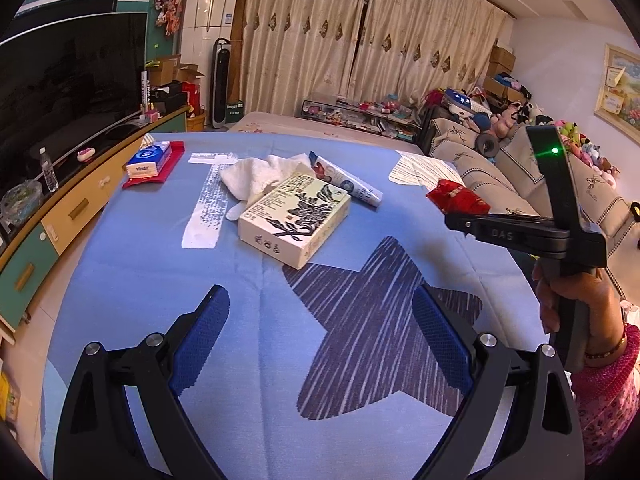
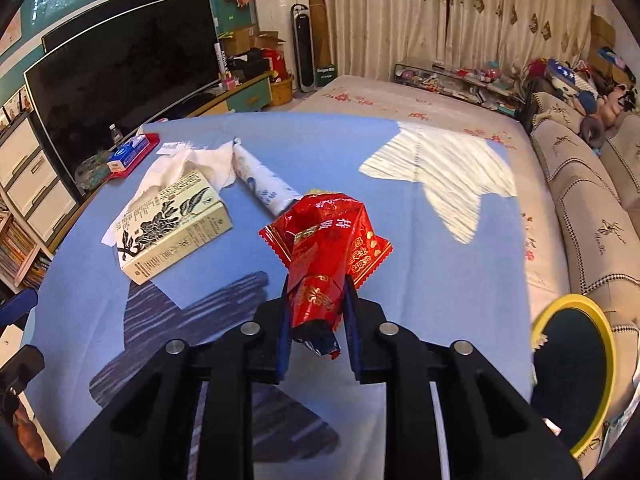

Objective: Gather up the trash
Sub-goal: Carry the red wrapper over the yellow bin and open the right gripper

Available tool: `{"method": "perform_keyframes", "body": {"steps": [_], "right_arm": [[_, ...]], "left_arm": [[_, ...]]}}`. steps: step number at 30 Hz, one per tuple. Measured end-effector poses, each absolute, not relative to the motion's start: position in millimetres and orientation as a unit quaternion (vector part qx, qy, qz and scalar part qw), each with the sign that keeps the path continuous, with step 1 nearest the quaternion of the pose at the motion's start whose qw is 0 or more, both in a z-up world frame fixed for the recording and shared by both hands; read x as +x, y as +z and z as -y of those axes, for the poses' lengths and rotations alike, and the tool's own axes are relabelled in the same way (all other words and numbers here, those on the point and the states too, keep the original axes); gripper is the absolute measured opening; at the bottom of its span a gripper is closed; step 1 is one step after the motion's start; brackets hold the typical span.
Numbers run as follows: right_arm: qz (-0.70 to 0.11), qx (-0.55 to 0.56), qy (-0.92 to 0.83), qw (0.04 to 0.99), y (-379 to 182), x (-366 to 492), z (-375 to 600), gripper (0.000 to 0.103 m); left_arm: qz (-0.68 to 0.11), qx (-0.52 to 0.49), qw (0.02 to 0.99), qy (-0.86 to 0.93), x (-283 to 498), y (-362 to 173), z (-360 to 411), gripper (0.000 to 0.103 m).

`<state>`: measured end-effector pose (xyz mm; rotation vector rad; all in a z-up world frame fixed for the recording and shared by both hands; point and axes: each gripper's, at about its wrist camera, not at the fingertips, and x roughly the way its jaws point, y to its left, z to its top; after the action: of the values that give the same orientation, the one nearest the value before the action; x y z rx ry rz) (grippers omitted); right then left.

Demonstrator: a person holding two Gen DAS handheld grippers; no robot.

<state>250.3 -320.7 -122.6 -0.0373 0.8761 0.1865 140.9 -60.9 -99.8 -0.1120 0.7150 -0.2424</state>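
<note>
A blue blanket (image 1: 120, 264) carries a cream box (image 1: 294, 216), white tissue (image 1: 256, 176), tube (image 1: 348, 182) and tissue pack (image 1: 150, 160).

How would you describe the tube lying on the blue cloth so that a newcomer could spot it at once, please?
Start at the blue cloth covering the table, then find the cream box with the black flower print near its middle. Just behind that box, beside the crumpled white tissue, lies the tube: the only long, narrow item, white with blue and red print.

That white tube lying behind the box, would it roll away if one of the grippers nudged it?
Probably not far: the tube looks squeezed flat toward one end and lies on soft blue cloth. It likely dents easily, and its glossy skin may slip between fingers.
</note>
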Motion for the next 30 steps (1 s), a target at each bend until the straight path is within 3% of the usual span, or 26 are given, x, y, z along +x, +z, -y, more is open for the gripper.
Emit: {"method": "perform_keyframes", "body": {"steps": [12,30], "right_arm": [[-0.405,0.016,0.007,0.914,-115.5,215.0,421.3,0.023],[-0.445,0.082,-0.140,0.881,-181.6,194.5,572.4,0.028]], "left_arm": [[-0.355,-0.037,0.922,-0.150,143.4,-98.4,103.7,0.091],[-0.361,-0.013,0.916,-0.175,146.9,-97.4,149.9,0.091]]}}
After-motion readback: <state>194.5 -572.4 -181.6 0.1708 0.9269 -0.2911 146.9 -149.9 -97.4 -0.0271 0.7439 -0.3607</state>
